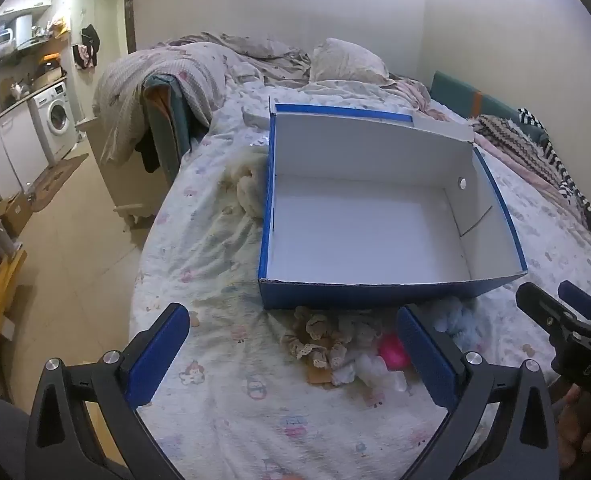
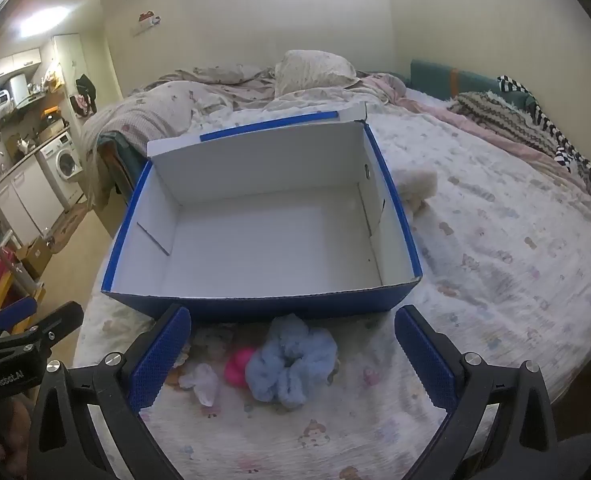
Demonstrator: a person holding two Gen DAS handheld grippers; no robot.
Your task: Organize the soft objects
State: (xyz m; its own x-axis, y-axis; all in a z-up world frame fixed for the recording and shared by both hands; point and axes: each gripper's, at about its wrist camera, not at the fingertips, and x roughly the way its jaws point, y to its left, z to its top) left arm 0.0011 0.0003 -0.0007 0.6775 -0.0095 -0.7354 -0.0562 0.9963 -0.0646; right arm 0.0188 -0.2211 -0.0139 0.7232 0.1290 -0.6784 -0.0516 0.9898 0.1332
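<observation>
An open blue box (image 1: 375, 294) with a white, empty inside sits on the bed; it also shows in the right wrist view (image 2: 255, 304). In front of it lies a small pile: a beige lace scrunchie (image 1: 319, 336), a pink soft thing (image 1: 391, 354) (image 2: 237, 366), a white one (image 1: 369, 368) (image 2: 203, 380) and a light blue scrunchie (image 2: 291, 362) (image 1: 457, 320). A cream fluffy item (image 1: 249, 188) (image 2: 417, 184) lies beside the box. My left gripper (image 1: 293, 354) is open and empty above the pile. My right gripper (image 2: 293, 356) is open and empty around the blue scrunchie.
The bed (image 1: 215, 412) has a patterned sheet, with crumpled bedding and a pillow (image 1: 345, 60) at the back. Striped and knitted blankets (image 2: 535, 128) lie at the right. The floor and a washing machine (image 1: 57, 118) are to the left.
</observation>
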